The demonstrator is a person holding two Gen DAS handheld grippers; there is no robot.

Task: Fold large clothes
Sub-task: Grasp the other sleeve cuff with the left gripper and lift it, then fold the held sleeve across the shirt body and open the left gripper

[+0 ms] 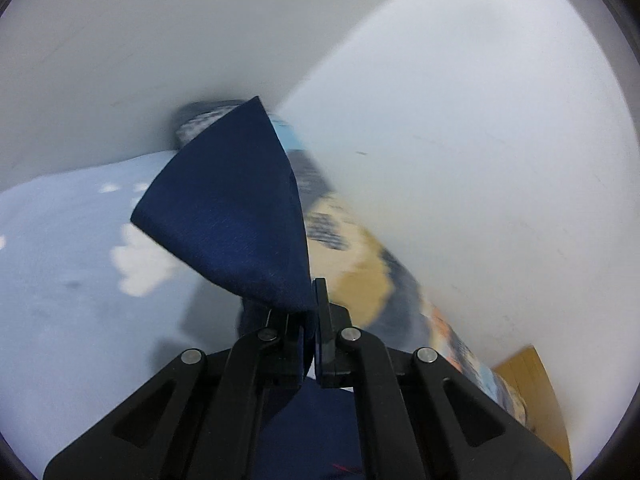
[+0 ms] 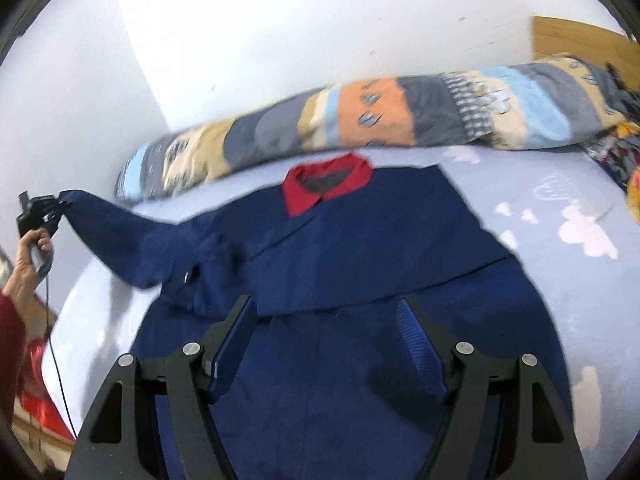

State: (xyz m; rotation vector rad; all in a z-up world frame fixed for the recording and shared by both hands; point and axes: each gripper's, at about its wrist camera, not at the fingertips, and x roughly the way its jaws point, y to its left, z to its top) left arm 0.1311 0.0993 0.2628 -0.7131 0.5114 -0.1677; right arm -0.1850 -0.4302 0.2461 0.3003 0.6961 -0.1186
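- Left hand-held gripper (image 1: pixel 310 320): black two-finger tool, its jaws closed tight on a fold of the dark navy-blue cloth garment (image 1: pixel 236 208); the pinched cloth fans out in a cone above the fingertips, clear of the bed.
- In the right wrist view the same left hand-held gripper (image 2: pixel 60 202) appears at the far left, held in a person's hand (image 2: pixel 30 250) with a red sleeve (image 2: pixel 10 344) below it; a thin black cable hangs from the tool.
- Dark navy-blue cloth garment (image 2: pixel 340 264): a large jacket-like piece with a red collar (image 2: pixel 326 184), lying spread on the bed with the collar toward the wall; one long sleeve (image 2: pixel 120 236) is drawn out to the left and raised off the sheet, its end in the left jaws.
- Right hand-held gripper (image 2: pixel 328 316): jaws standing wide, blue pads on the inner faces, hovering over the lower body of the garment with nothing between the fingers; whether the tips touch the cloth cannot be told through the motion blur.
- Bed: covered in a pale blue sheet with white cloud prints (image 2: pixel 580 232).
- Rolled patchwork quilt in grey, tan, orange and light blue (image 2: pixel 380 116): lying along the white wall (image 2: pixel 300 32), just beyond the collar.
- Wooden headboard (image 2: pixel 572 40): at the upper right, behind the quilt's end.
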